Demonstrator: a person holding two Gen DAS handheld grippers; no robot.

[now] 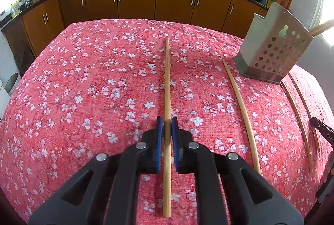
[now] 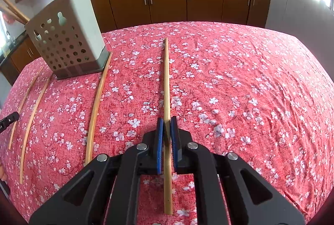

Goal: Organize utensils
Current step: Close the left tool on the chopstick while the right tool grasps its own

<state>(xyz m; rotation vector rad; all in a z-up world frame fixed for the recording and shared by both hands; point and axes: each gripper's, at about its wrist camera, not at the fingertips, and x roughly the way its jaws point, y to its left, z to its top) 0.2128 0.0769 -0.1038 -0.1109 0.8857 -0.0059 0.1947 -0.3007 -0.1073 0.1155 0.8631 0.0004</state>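
Observation:
My left gripper (image 1: 167, 123) is shut on a wooden chopstick (image 1: 167, 79) that runs forward over the red floral tablecloth. My right gripper (image 2: 167, 123) is shut on another wooden chopstick (image 2: 166, 79) the same way. A grey perforated utensil holder (image 1: 273, 47) stands on the table between the two grippers; it is at the left in the right wrist view (image 2: 66, 37), with wooden handles sticking out of its top. Three more chopsticks lie on the cloth near the holder: one (image 1: 242, 112) beside my left gripper and two (image 1: 298, 118) further right.
The table is covered by a red cloth with white flowers (image 1: 94, 89). Brown kitchen cabinets (image 1: 135, 1) with a black counter, woks and bottles run behind it. The tip of the other gripper (image 1: 322, 131) shows at the right edge of the left wrist view.

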